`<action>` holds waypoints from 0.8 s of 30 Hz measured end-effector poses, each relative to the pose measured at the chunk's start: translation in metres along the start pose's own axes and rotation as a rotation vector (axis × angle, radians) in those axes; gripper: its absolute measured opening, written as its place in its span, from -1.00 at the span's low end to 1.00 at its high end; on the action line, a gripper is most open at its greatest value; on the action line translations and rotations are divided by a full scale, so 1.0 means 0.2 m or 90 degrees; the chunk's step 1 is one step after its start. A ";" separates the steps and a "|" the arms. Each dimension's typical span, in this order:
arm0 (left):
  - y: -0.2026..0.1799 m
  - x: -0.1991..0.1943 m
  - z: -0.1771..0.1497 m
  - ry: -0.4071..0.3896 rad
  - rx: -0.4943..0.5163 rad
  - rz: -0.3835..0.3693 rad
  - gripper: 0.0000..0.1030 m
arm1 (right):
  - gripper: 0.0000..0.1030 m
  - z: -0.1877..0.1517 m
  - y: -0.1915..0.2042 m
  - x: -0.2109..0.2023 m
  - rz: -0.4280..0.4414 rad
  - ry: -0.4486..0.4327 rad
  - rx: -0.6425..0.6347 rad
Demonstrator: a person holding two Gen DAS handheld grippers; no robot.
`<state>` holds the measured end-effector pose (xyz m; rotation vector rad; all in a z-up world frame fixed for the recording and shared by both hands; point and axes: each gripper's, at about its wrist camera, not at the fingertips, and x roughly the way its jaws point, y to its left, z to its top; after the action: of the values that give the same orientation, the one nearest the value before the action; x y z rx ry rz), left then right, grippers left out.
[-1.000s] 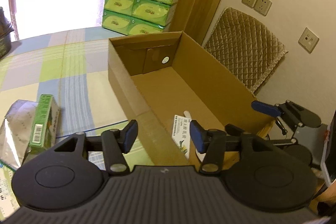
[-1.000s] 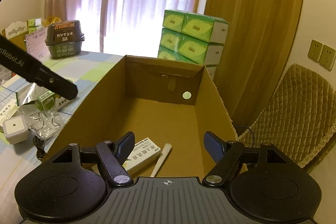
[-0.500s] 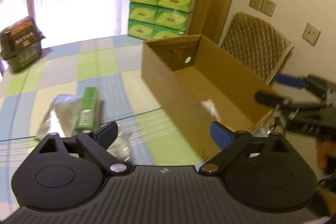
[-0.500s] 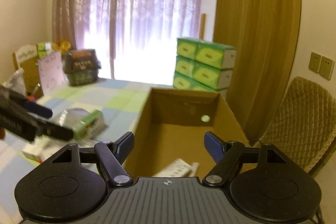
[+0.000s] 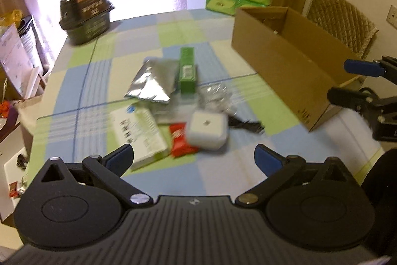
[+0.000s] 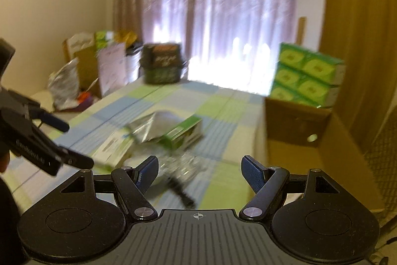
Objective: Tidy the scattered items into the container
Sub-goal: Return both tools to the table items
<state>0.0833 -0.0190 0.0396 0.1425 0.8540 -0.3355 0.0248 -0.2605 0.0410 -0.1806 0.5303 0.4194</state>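
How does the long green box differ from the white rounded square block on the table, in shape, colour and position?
The long green cardboard box is narrow and stretched out, while the white rounded square block is squat and about as wide as it is long. The green box lies beside the silver foil pouch, farther from the left tool; the white block sits closer, partly over the red wrapper. Both rest on the checked tablecloth, outside the brown cardboard carton.
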 end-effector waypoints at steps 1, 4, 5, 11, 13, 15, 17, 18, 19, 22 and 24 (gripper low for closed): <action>0.02 0.00 -0.01 0.005 0.003 -0.002 0.97 | 0.54 -0.01 0.02 0.02 0.006 0.009 -0.003; 0.03 0.02 -0.03 0.016 0.015 -0.015 0.97 | 0.54 -0.05 0.07 0.08 0.021 0.036 -0.012; 0.03 0.03 -0.03 0.017 0.022 -0.017 0.97 | 0.54 -0.06 0.07 0.10 0.024 0.044 -0.014; 0.01 0.14 -0.04 0.021 0.053 -0.039 0.97 | 0.54 -0.12 0.09 0.24 0.049 0.102 -0.029; -0.01 0.18 -0.03 0.023 0.060 -0.051 0.97 | 0.54 -0.13 0.08 0.29 0.054 0.116 -0.036; -0.02 0.22 -0.02 0.025 0.068 -0.059 0.96 | 0.54 -0.15 0.06 0.35 0.058 0.131 -0.041; -0.03 0.27 -0.01 0.025 0.078 -0.063 0.95 | 0.54 -0.17 0.04 0.42 0.065 0.147 -0.044; -0.04 0.30 -0.01 0.025 0.082 -0.064 0.93 | 0.53 -0.17 0.03 0.45 0.068 0.153 -0.047; -0.04 0.32 0.00 0.026 0.084 -0.066 0.91 | 0.53 -0.18 0.02 0.48 0.070 0.157 -0.051; -0.04 0.40 0.01 0.028 0.095 -0.068 0.90 | 0.53 -0.20 0.00 0.58 0.077 0.167 -0.067; -0.05 0.45 0.02 0.030 0.114 -0.064 0.89 | 0.53 -0.20 -0.01 0.64 0.082 0.173 -0.076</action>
<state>0.1367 -0.0510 -0.0257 0.2753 0.8788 -0.5040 0.1081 -0.2293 -0.0599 -0.3226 0.7868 0.5572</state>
